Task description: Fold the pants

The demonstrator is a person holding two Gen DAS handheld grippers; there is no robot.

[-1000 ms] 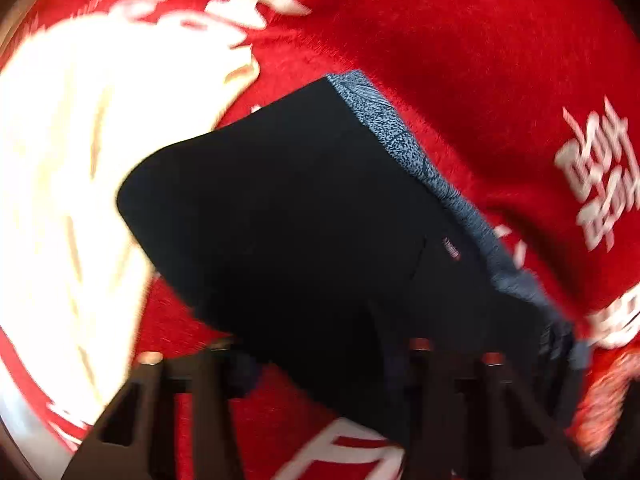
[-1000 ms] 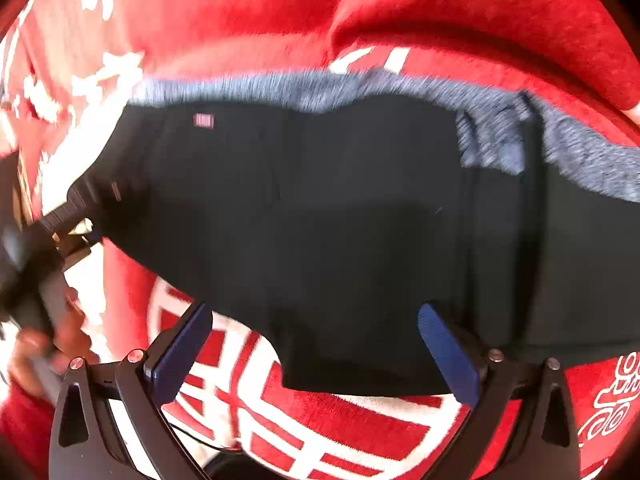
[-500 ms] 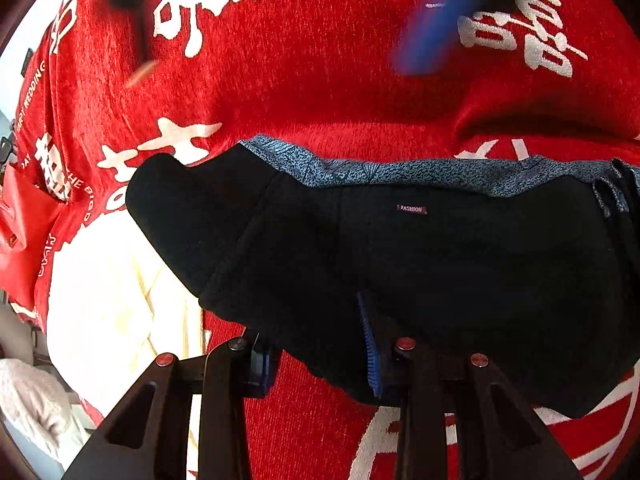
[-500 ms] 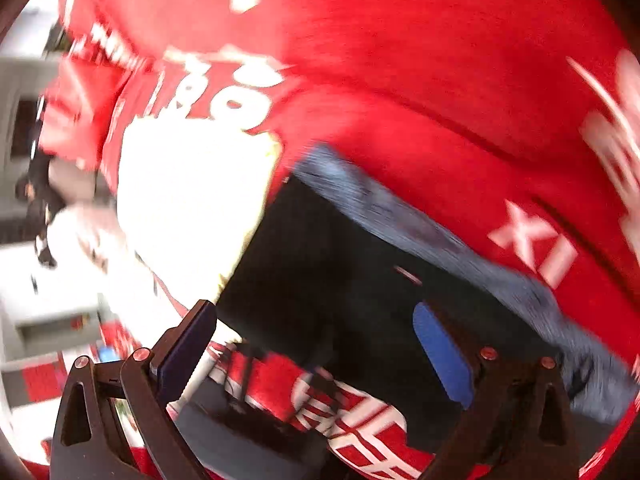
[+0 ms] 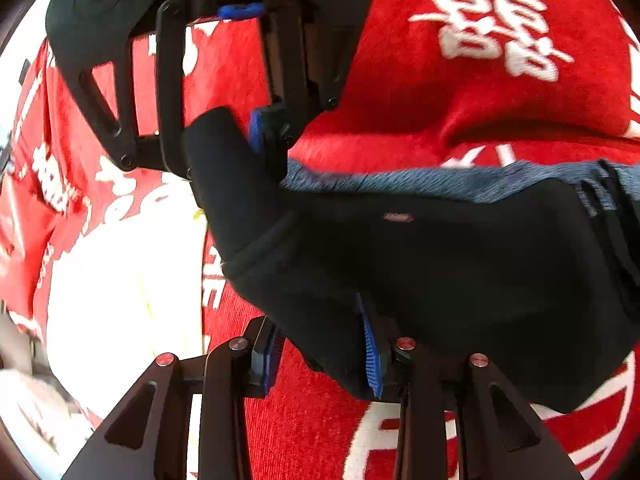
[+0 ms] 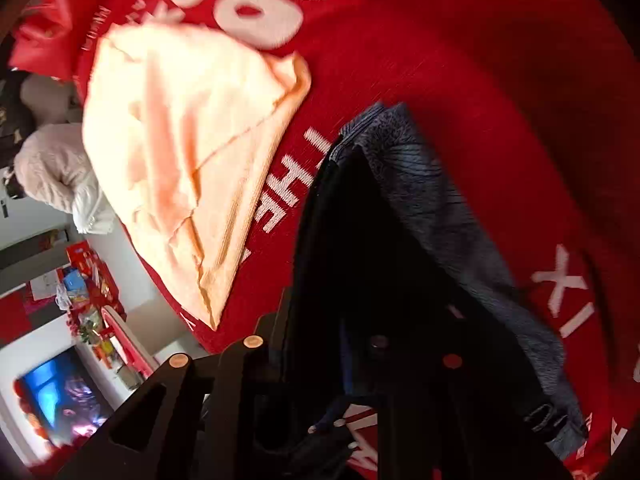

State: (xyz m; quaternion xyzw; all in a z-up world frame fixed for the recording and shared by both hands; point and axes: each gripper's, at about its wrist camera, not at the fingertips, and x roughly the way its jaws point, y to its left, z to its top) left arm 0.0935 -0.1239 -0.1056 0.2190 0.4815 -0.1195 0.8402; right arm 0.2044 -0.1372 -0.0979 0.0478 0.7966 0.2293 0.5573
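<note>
While the black fabric pants with grey waistband lie bunched on the red printed blanket, folding looks partly done, final fold left. Left gripper pinches the near edge; right gripper, angled down, is closing on the far corner.

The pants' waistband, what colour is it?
Speckled blue-grey waistband on black pants, clearest in the right wrist view.

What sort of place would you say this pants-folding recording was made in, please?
Probably a home living room or bedroom. The black pants lie on a red printed blanket beside a pale folded cloth, and a lit screen and cluttered shelf show beyond.
</note>
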